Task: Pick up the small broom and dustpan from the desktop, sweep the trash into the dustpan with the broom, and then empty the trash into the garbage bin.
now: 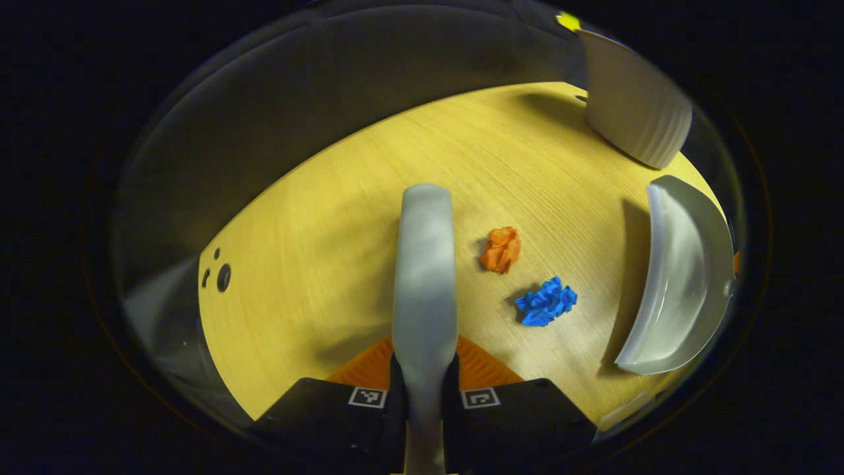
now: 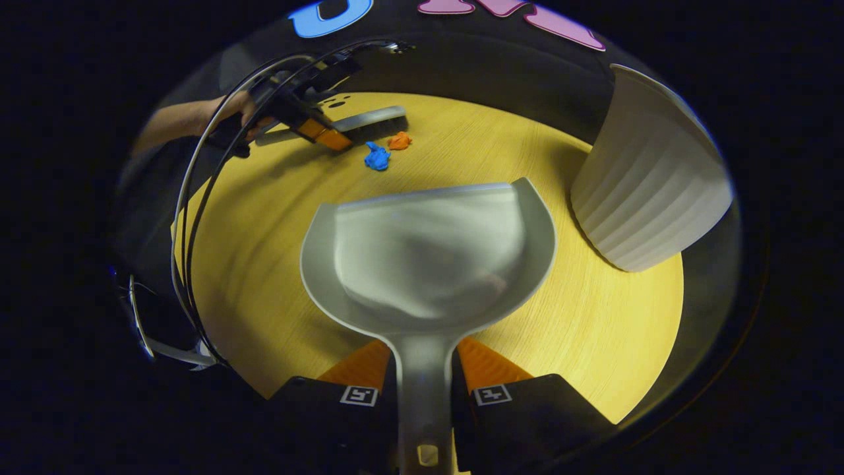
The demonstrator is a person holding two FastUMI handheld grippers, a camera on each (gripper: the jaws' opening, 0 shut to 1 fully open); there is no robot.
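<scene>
Broom (image 1: pixel 425 264) sat clamped in the left gripper (image 1: pixel 424 389) jaws beside two paper scraps (image 1: pixel 501 249); the right gripper (image 2: pixel 424 389) jaws held the dustpan (image 2: pixel 428 254) near the bin (image 2: pixel 649 198).

Your grey broom (image 1: pixel 424 264) runs straight ahead over the wooden desktop (image 1: pixel 316 251); in the right gripper view its bristled head (image 2: pixel 372 123) sits just behind the trash. The crumpled orange scrap (image 1: pixel 501 249) and blue scrap (image 1: pixel 545 302) lie close together. Your grey dustpan (image 2: pixel 428 257) faces them, well apart. The ribbed white garbage bin (image 2: pixel 649 198) stands beside the pan
</scene>
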